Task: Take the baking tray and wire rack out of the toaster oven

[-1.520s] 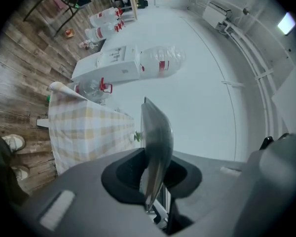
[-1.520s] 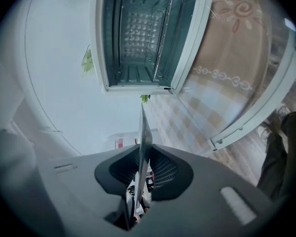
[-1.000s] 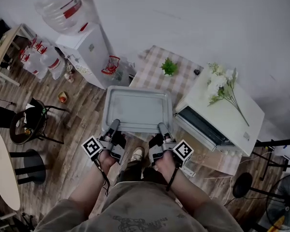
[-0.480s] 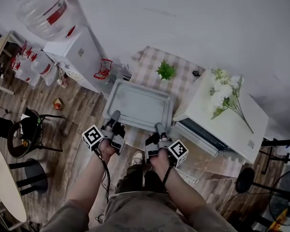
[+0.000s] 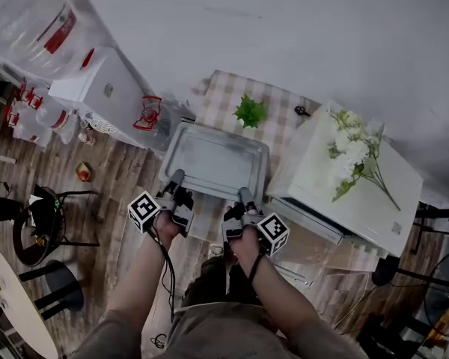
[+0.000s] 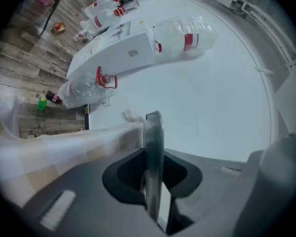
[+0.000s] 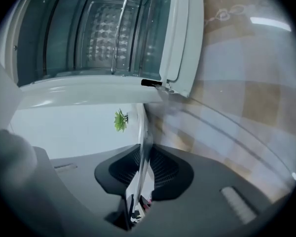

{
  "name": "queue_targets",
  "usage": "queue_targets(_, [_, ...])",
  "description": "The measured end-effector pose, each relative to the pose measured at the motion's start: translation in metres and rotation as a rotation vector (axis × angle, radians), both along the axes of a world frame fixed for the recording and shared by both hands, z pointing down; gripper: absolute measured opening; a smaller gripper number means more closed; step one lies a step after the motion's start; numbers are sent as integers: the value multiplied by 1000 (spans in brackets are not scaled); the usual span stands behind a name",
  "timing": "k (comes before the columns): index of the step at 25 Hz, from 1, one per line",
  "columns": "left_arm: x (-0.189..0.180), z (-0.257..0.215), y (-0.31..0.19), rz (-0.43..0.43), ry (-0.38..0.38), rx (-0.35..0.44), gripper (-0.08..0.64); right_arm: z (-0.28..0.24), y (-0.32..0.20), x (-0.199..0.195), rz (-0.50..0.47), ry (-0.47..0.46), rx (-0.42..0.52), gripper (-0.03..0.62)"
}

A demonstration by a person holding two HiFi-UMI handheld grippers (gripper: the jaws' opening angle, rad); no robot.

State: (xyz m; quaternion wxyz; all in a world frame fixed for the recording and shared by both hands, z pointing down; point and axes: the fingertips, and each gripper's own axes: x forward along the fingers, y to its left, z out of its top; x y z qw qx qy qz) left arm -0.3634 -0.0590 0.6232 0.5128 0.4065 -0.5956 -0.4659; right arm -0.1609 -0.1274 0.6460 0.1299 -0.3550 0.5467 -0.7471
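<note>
Grey baking tray [image 5: 215, 159] lower than before; left tool [image 5: 177, 178], right tool [image 5: 243, 195] clamped on rim

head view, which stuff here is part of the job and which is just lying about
Job in hand:
- baking tray, gripped at its near rim by the left gripper and the right gripper
- toaster oven, door open

Lying about:
- small green plant
- white flowers on top of the oven
- water dispenser
- spare water bottles on the floor
</note>
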Motion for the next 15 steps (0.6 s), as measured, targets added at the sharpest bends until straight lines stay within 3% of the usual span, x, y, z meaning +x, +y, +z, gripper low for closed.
queue_targets(15, [-18, 45, -40, 92, -43, -210, 54, 25, -24, -13, 52, 40, -12, 64])
